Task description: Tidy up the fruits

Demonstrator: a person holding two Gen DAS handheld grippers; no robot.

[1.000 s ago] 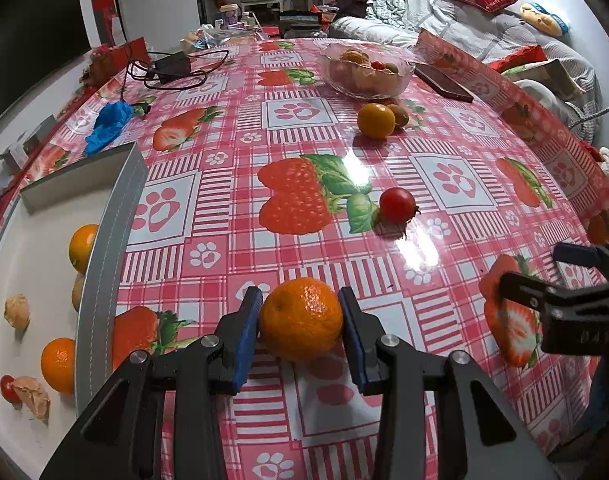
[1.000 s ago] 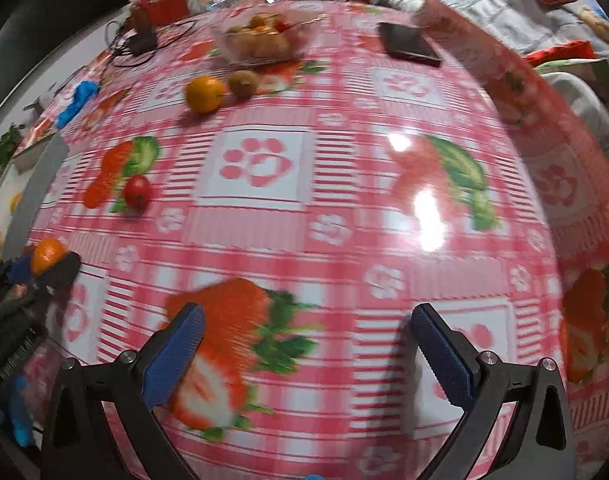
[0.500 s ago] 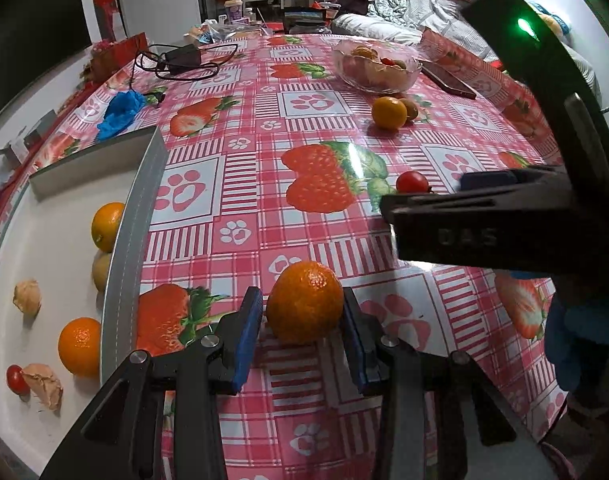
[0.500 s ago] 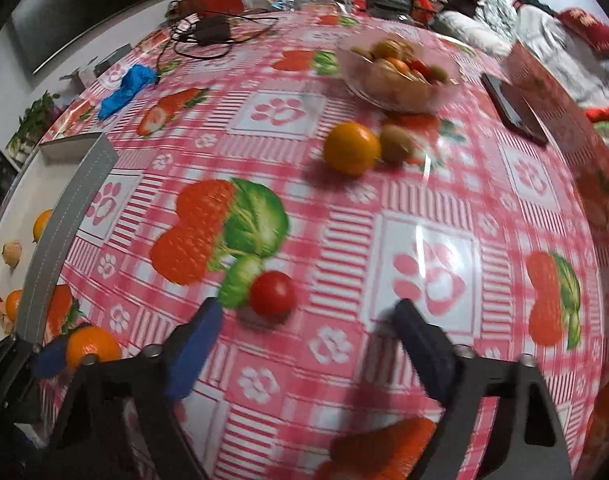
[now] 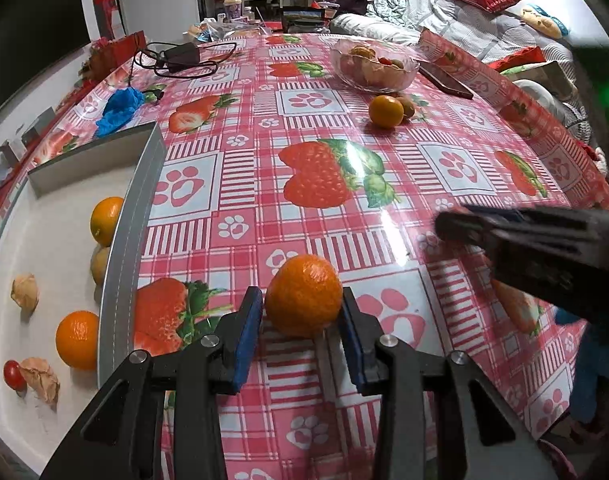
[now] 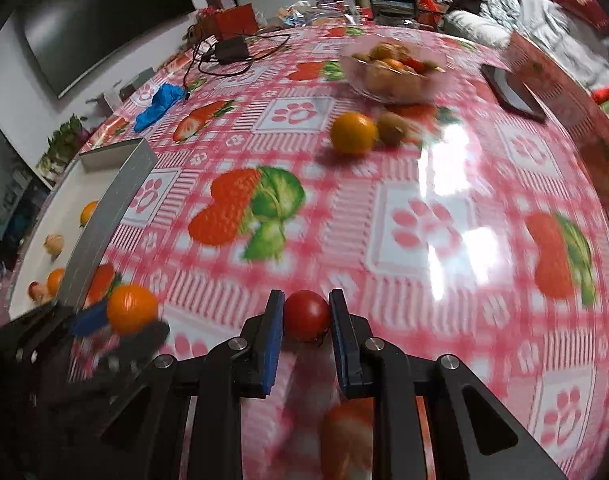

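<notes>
My left gripper [image 5: 302, 314] is shut on a mandarin orange [image 5: 303, 295], held just right of the white tray [image 5: 124, 240]. The tray holds two oranges [image 5: 77, 340], a small tomato [image 5: 13, 374] and dried husks. My right gripper [image 6: 306, 320] has its jaws closing on a red cherry tomato [image 6: 306, 314], and both blue pads press its sides low over the tablecloth. In the left wrist view the right gripper [image 5: 444, 222] is a dark blurred shape that hides the tomato. The right wrist view shows my left gripper [image 6: 124, 320] with its orange [image 6: 131, 314] at the lower left.
A glass bowl [image 5: 344, 68] of mixed fruit stands at the far side. A loose orange [image 5: 385, 111] and a kiwi [image 5: 407, 107] lie just before it. A phone [image 5: 444, 78] lies at the far right, a blue cloth [image 5: 120, 106] and a charger with cable [image 5: 180, 54] at the far left.
My right gripper swept in from the right over the table to the cherry tomato and went from wide open to closed on it. My left gripper kept its hold on the orange.
</notes>
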